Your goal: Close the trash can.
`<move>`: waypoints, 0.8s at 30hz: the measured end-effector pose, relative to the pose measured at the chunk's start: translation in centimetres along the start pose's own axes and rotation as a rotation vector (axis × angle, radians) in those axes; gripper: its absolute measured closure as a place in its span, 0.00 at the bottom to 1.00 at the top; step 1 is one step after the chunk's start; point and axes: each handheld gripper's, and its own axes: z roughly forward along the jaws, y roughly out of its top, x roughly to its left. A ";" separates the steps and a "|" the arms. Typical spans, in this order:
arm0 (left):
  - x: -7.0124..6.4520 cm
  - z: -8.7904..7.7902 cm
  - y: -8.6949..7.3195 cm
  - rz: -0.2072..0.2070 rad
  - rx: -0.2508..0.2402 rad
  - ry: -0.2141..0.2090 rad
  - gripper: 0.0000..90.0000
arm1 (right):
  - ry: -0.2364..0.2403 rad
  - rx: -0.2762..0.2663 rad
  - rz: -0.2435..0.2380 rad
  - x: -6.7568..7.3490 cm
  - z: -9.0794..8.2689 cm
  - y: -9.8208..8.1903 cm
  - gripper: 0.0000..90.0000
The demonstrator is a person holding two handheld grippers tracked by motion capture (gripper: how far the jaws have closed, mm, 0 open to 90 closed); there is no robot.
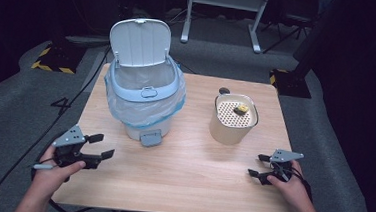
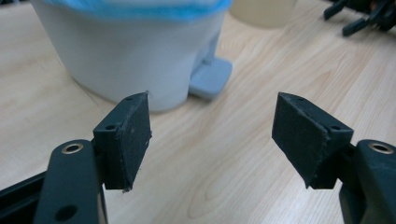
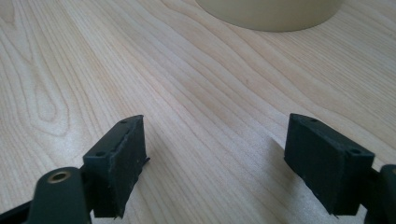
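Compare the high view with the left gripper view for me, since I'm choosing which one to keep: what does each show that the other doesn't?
High view alone: the bin's raised lid, the scrap lying on the beige container's perforated top, and the person's hands.

Left gripper view alone: a close look at the left hand-held gripper, its pads apart with nothing between them.

Shared: the white pedal bin with its blue-edged liner and grey pedal, the beige container, the right hand-held gripper and the wooden table.

Bin [image 2: 140, 51] top cut off by frame edge; cream container [image 3: 271, 11] likewise; yellow item [image 1: 242, 109] unidentifiable.
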 end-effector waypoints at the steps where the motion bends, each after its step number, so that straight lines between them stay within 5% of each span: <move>1: 0.2 -0.3 0.5 0.001 -0.009 0.003 0.32 | 0.000 0.000 0.000 0.0 0.0 0.0 0.23; 15: 2.7 -3.1 8.2 -0.039 -0.179 0.013 0.32 | 0.002 0.000 0.002 0.0 0.0 0.0 0.23; 24: 3.1 -4.0 12.5 -0.018 -0.258 0.029 0.32 | 0.005 0.001 -0.002 -0.2 0.1 0.1 0.23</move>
